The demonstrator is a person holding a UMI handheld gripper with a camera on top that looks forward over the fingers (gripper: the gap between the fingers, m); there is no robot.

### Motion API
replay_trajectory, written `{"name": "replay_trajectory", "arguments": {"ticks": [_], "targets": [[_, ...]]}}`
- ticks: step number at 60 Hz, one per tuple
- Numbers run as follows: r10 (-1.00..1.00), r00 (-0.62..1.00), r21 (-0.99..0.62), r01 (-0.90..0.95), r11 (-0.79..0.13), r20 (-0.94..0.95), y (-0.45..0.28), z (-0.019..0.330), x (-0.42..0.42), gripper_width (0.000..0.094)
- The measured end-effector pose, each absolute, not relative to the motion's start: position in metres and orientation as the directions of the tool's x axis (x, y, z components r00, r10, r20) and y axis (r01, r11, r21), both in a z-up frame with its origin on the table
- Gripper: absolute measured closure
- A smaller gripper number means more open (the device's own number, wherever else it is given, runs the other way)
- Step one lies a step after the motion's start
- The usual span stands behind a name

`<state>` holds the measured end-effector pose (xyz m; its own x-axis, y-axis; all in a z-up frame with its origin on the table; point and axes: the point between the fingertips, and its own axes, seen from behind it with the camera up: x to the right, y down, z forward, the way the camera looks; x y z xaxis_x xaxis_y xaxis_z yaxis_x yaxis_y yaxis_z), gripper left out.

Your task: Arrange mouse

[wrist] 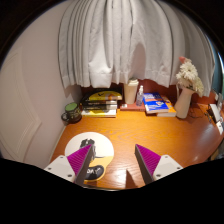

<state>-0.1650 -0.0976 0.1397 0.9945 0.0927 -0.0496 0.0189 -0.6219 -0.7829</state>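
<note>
A dark mouse [90, 163] lies on a round white mouse pad [99, 143] on the wooden desk [140, 128]. My gripper [114, 149] is open, low over the near part of the desk. The mouse sits close against the inner face of the left finger [78, 159], with a wide gap to the right finger [148, 158]. Part of the mouse is hidden behind the left finger.
At the back of the desk stand a dark jar [71, 111], a stack of books [100, 103], a beige box [131, 92], blue books [156, 103] and a vase of flowers [185, 92]. A white curtain [120, 40] hangs behind.
</note>
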Motion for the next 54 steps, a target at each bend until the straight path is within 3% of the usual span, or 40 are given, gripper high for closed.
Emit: {"name": "replay_trajectory", "arguments": {"ticks": [22, 54], "targets": [[0.080, 0.997, -0.833, 0.029, -0.553, -0.018, -0.206, 0.203, -0.013, 0.0097], [0.008, 0.999, -0.846, -0.027, -0.532, -0.037, -0.261, 0.220, 0.075, 0.0097]]}}
